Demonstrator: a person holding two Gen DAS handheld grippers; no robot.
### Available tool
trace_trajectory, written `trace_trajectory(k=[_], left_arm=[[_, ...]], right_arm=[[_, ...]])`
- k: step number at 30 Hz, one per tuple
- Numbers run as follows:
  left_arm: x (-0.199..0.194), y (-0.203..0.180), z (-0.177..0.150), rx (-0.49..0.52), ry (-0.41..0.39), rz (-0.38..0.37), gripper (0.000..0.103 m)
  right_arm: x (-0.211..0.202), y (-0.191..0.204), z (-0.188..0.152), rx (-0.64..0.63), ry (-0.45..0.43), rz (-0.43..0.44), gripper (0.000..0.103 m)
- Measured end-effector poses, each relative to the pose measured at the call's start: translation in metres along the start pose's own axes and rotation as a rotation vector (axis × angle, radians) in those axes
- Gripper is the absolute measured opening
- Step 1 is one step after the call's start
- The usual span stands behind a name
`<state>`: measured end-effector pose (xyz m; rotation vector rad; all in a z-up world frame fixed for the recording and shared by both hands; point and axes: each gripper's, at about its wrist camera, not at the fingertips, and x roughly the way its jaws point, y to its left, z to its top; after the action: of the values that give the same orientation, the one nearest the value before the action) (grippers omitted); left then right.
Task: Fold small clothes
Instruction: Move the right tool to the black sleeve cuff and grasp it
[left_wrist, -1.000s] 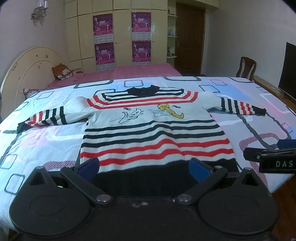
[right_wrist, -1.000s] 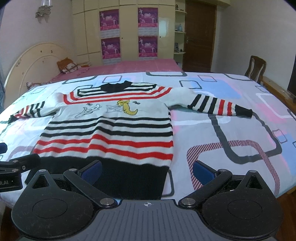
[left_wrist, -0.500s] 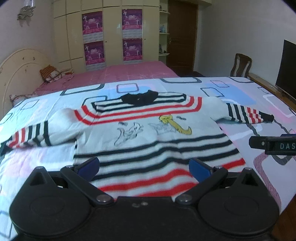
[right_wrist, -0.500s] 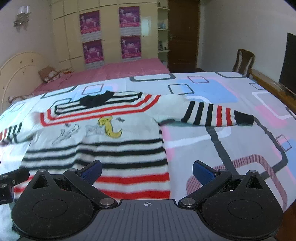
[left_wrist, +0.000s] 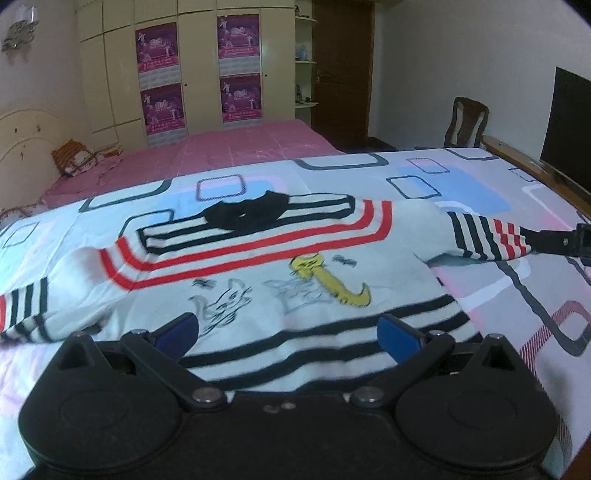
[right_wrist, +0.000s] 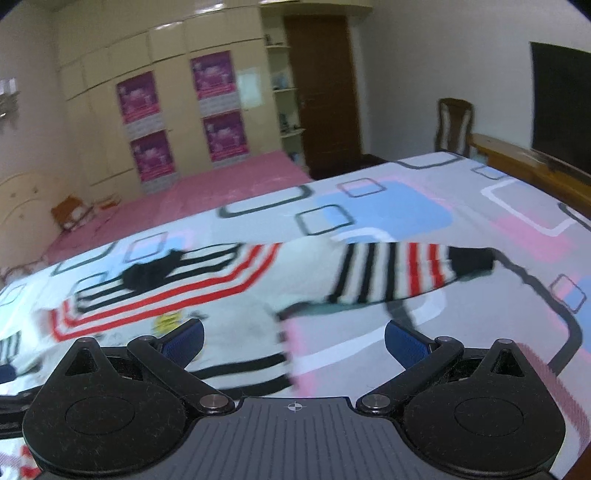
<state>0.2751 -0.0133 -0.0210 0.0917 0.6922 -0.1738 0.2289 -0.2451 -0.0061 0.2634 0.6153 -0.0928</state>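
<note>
Striped sweater (left_wrist: 280, 266) lies flat, face up, sleeves spread on the patterned bedspread (left_wrist: 461, 184), ready to fold; left gripper (left_wrist: 288, 328) over its middle, right gripper (right_wrist: 293, 332) near the right sleeve (right_wrist: 399, 269), both spread apart, empty.

Both wrist views look low and forward over spread jaws, close above the sweater (left_wrist: 280, 280); the right view sits further right, tilted; both share its collar (right_wrist: 147, 273) ahead and the wardrobe (left_wrist: 184, 74) beyond.
</note>
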Motion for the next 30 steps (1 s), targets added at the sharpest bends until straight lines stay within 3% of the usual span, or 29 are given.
trace_trajectory(k=[6,10,11,12,22,23,24,25,28,30], left_arm=[[0.033,-0.033,0.021,-0.006,0.0,0.076,0.103],[0.064,-0.052,0.038,-0.055,0.058,0.035,0.103],[0.07,-0.058,0.041,-0.063,0.068,0.029,0.103],[0.076,-0.064,0.044,-0.06,0.072,0.027,0.103],[0.114,-0.105,0.055,0.007,0.128,0.003,0.103],[0.115,-0.105,0.054,0.006,0.133,0.006,0.103],[0.116,-0.105,0.054,0.005,0.137,0.009,0.103],[0.117,-0.104,0.054,0.004,0.14,0.014,0.103],[0.119,-0.099,0.055,-0.012,0.152,0.043,0.103],[0.117,-0.089,0.056,-0.039,0.145,0.043,0.103]], right_arm=[[0.056,-0.089,0.028,0.133,0.001,-0.057,0.103],[0.091,-0.151,0.045,0.234,-0.007,-0.073,0.102],[0.098,-0.163,0.047,0.253,-0.005,-0.073,0.083],[0.106,-0.172,0.05,0.271,0.009,-0.072,0.058],[0.16,-0.241,0.042,0.468,0.089,-0.064,0.055],[0.164,-0.246,0.04,0.489,0.099,-0.064,0.047],[0.169,-0.251,0.038,0.507,0.11,-0.057,0.025],[0.173,-0.255,0.036,0.514,0.122,-0.05,0.018],[0.171,-0.259,0.038,0.478,0.112,-0.034,0.009],[0.156,-0.256,0.045,0.423,0.046,-0.037,0.006]])
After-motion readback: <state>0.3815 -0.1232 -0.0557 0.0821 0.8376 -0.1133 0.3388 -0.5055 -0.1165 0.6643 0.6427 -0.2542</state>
